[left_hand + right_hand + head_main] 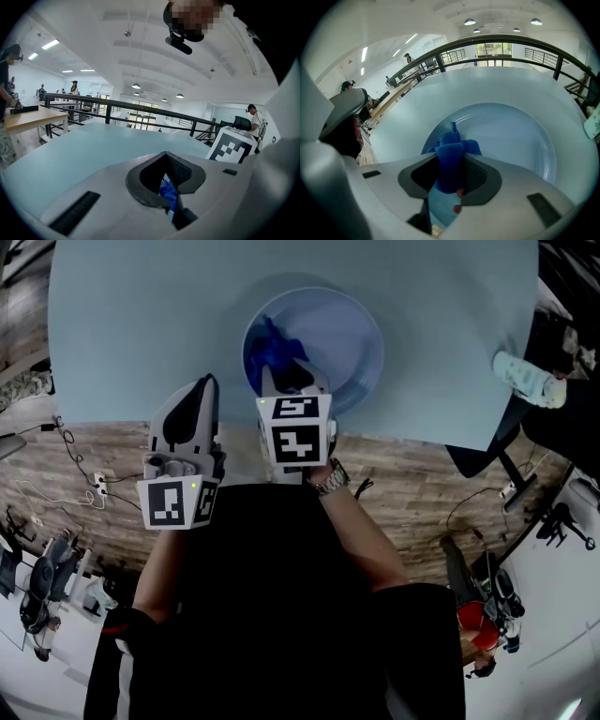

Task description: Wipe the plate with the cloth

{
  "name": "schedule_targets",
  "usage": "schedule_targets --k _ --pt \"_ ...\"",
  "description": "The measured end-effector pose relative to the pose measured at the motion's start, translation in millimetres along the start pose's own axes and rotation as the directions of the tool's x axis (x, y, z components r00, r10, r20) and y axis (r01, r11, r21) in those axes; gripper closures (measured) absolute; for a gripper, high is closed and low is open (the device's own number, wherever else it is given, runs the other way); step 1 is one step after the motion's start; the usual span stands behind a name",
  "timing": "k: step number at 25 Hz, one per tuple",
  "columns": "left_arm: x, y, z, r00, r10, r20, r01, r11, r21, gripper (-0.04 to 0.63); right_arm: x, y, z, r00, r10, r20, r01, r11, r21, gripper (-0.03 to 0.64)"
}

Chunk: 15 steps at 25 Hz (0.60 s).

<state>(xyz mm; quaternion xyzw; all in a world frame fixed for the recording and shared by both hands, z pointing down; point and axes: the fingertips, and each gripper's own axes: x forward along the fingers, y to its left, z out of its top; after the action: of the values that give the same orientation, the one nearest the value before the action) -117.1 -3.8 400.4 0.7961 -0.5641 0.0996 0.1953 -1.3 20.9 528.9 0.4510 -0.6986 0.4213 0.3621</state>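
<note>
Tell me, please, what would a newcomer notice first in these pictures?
The bright blue cloth stands out first: the right gripper clamps it over the left part of the pale blue plate. The plate lies near the front edge of a table of almost the same pale blue.

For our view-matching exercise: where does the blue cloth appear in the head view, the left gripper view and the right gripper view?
Head view: blue cloth on the plate's left side, upper centre.
Left gripper view: only a small blue bit, apparently the cloth, low centre.
Right gripper view: centre, clamped in the right gripper.
Shared landmark: the pale blue table.
</note>
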Motion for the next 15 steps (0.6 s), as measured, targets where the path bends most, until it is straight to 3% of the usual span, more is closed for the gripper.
schedule_targets --k 15 --pt "-4.9 -22.8 -8.6 1.000 0.003 0.009 -0.003 1.000 -0.011 0.594 -10.5 4.5 -25.9 0.997 0.066 -0.039 -0.068 0.996 -0.060 0.499"
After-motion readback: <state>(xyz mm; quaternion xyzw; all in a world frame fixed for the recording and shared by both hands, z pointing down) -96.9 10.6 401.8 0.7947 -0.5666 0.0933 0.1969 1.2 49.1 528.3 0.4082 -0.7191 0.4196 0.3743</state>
